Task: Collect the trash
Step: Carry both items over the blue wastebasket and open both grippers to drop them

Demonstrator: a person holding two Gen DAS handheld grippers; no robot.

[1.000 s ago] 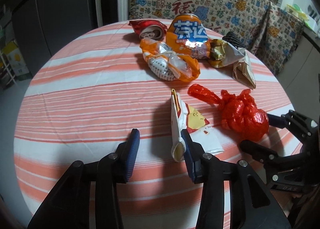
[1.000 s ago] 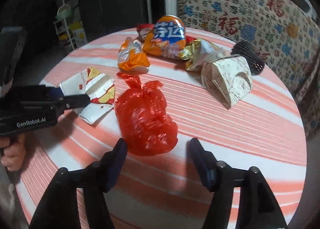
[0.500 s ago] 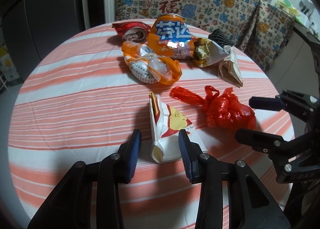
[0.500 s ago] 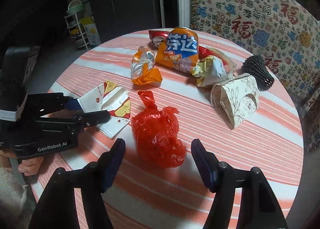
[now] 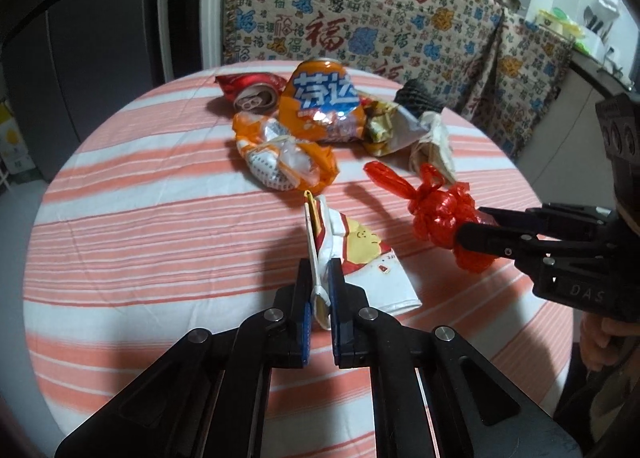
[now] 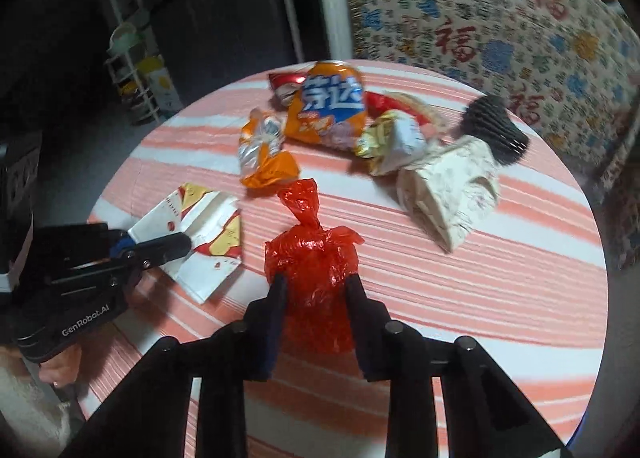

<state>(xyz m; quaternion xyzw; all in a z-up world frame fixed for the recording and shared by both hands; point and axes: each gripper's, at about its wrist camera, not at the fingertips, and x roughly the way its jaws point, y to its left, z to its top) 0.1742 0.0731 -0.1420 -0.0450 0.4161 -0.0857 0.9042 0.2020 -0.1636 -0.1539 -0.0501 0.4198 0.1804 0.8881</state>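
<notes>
The round, orange-and-white striped tabletop [image 5: 140, 217] is cut off at its near edge by both wrist views. The crushed red drink can [image 6: 286, 87] lies half hidden behind the orange crisp bag with blue lettering [image 6: 328, 105] at the far edge. The right view blurs the patterned cloth [image 6: 500, 29] beyond.

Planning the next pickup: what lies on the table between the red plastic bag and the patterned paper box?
Nothing: in the right wrist view only bare striped tablecloth separates the red plastic bag from the patterned paper box.

Black left gripper [image 5: 320, 282], blue-padded fingers [image 5: 306, 322], silver screws, "GenRobot.AI" lettering; black right gripper [image 6: 314, 290], "DAS" marking
</notes>
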